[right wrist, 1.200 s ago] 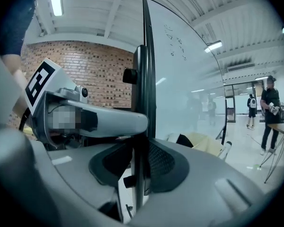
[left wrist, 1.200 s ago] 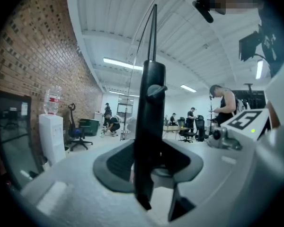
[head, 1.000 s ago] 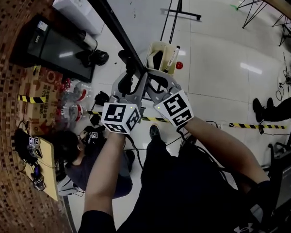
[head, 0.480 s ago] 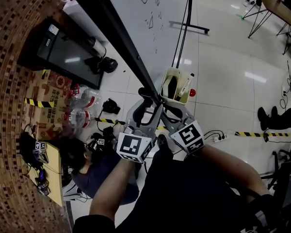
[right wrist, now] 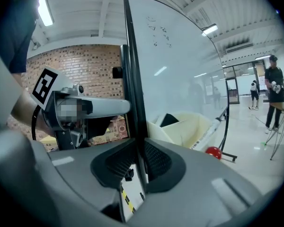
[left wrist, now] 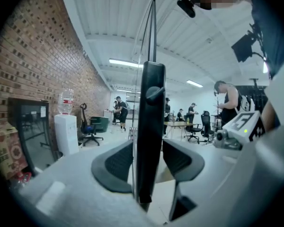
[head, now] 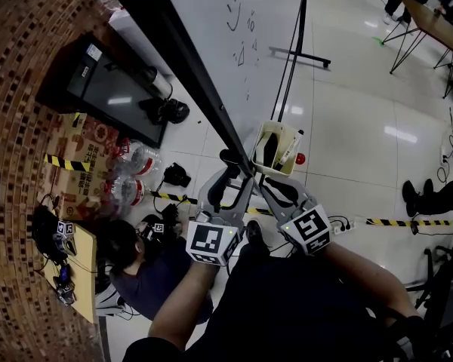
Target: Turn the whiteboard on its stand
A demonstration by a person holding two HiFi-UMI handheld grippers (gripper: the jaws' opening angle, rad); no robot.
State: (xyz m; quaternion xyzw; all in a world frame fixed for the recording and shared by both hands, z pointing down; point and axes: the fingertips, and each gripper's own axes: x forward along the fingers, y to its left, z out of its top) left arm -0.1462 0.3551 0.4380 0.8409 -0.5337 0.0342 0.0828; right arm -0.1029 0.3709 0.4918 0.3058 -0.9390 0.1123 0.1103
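Shifted lower in head view since a second ago: whiteboard [head: 211, 44], glossy white panel in slim black frame, with both grippers at its near corner. Forearms extended forward; left gripper [head: 232, 173] at frame's left side, right gripper [head: 258, 178] at its right. Left gripper view: ribbed dark pads straddling frame, just opening, gap showing. Right gripper view: ribbed pads just closing, pinched on frame.
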